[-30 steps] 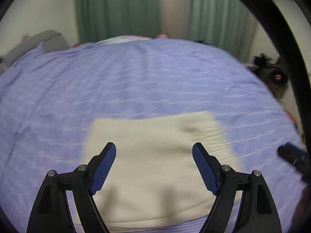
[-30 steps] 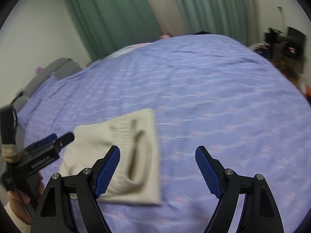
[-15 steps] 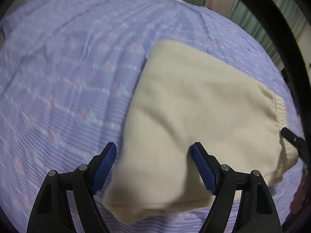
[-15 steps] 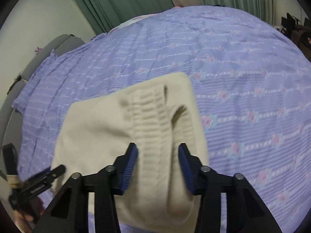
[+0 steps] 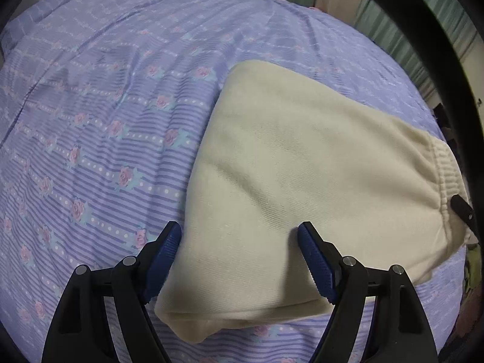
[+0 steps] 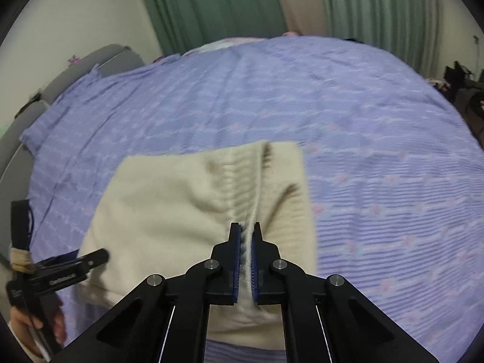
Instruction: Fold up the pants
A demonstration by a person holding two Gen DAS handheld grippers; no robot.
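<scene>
Two grippers are at work on one pair of cream pants (image 5: 302, 163), which lies folded into a thick rectangle on the bed (image 5: 90, 106). Your right gripper (image 6: 248, 242) is pinched tight on the ribbed waistband (image 6: 242, 199), the elastic edge standing up between its blue pads, and that grip looks chosen because the waistband is the firmest, thickest part to carry when you turn the next fold. Your left gripper (image 5: 239, 242) is spread wide, its two fingers straddling the near left corner of the pants: one pad sits just off the cloth edge over the bedspread, the other over the fabric. Whether it presses the cloth down or only hovers above it, you cannot tell from these views. Judged from this, it is placed to take or pin the far end while the right lifts.

In the right view your left hand (image 6: 36, 323) shows at the lower edge holding the left gripper beside the pants.

Under everything is a lilac striped bedspread with small pink roses, soft and lightly rumpled, so the cloth may drag rather than slide. Behind it hang green curtains (image 6: 211, 9), with a grey headboard (image 6: 90, 66) to the left and dark clutter (image 6: 466, 90) at the right edge.
</scene>
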